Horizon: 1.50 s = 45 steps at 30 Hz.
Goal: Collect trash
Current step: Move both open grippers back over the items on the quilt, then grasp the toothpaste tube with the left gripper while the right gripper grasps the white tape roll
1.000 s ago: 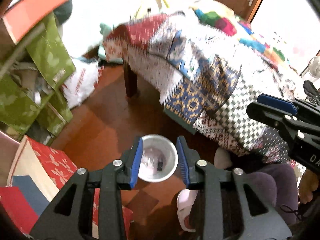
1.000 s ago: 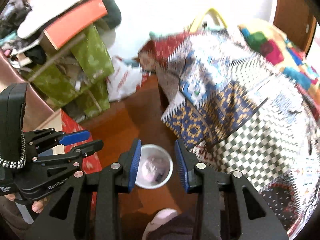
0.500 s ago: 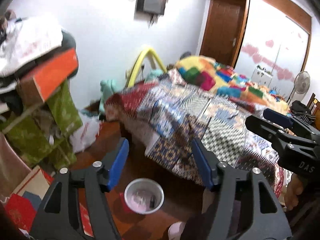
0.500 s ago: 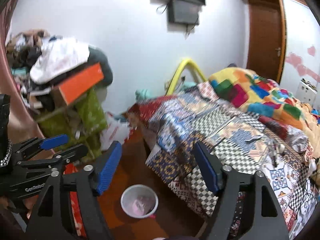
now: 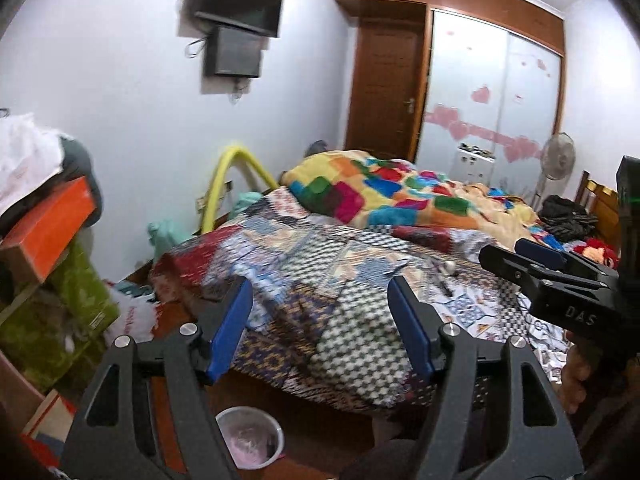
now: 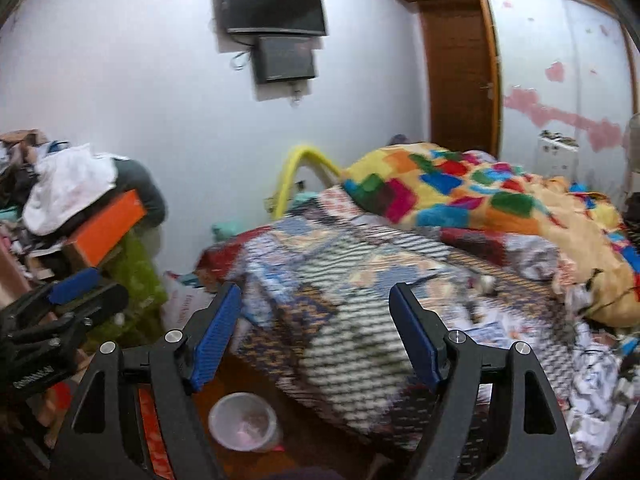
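A small white trash bin (image 5: 250, 439) with a pink liner stands on the floor beside the bed; it also shows in the right wrist view (image 6: 243, 422). My left gripper (image 5: 320, 328) is open and empty, raised toward the bed. My right gripper (image 6: 316, 336) is open and empty too, pointing the same way. Small bits lie on the patchwork bedcover (image 5: 448, 270), including a white ball-like piece (image 6: 486, 282) and scraps of paper (image 6: 592, 376). The right gripper shows at the right of the left wrist view (image 5: 560, 280).
A bed with a patchwork cover (image 5: 340, 288) and a bright blanket (image 5: 400, 196) fills the middle. Stacked boxes and clothes (image 5: 48, 240) stand at the left. A door (image 5: 384, 92), wardrobe (image 5: 492, 96), fan (image 5: 558, 158) and wall TV (image 6: 274, 4) lie beyond.
Both grippers have lifted and tilted up from over the trash bin toward the bed. Both sets of jaws have opened wide.
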Tool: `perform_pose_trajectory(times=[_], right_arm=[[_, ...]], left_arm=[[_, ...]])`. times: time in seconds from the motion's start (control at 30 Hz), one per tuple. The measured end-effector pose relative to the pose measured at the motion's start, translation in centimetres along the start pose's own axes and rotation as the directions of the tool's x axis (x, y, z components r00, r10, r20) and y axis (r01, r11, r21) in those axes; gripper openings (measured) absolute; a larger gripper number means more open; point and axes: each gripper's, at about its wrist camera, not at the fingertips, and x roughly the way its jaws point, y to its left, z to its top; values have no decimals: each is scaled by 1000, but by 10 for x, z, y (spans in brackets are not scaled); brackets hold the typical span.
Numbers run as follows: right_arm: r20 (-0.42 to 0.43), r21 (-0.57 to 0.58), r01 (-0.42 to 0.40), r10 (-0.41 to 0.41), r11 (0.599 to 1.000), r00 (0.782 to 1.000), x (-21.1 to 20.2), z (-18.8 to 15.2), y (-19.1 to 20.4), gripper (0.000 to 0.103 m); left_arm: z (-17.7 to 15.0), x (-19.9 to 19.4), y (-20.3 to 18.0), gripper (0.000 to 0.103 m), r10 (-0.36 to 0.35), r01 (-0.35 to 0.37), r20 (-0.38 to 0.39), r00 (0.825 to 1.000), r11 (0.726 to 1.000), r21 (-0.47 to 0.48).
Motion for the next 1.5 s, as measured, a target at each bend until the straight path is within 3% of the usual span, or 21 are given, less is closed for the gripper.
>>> perform_pose_trajectory(times=[0.2, 0.47, 0.63, 0.83, 1.07, 1.3, 1.47, 1.5], right_arm=[[35, 1, 117, -117, 993, 993, -12, 5, -45, 73], [38, 64, 193, -195, 979, 980, -9, 8, -112, 73], [1, 88, 258, -259, 962, 966, 6, 4, -154, 73], [-100, 126, 314, -302, 941, 948, 39, -12, -200, 73], [-221, 177, 305, -265, 936, 939, 94, -33, -245, 73], [-272, 253, 276, -206, 927, 940, 150, -36, -279, 73], [-294, 278, 249, -164, 928, 942, 194, -34, -292, 63], [-299, 280, 245, -158, 928, 941, 204, -34, -294, 57]], left_arm=[[14, 33, -46, 72, -59, 59, -3, 998, 997, 40], [26, 94, -99, 79, -121, 125, -50, 991, 989, 82], [27, 139, -122, 80, -148, 157, -94, 984, 983, 94], [20, 205, -144, 80, -152, 175, -182, 972, 977, 120], [3, 290, -159, 80, -146, 194, -286, 947, 970, 147], [-10, 372, -167, 80, -138, 209, -349, 927, 962, 177], [-17, 431, -168, 79, -133, 215, -380, 915, 960, 181], [-19, 440, -169, 71, -133, 218, -383, 914, 958, 186]])
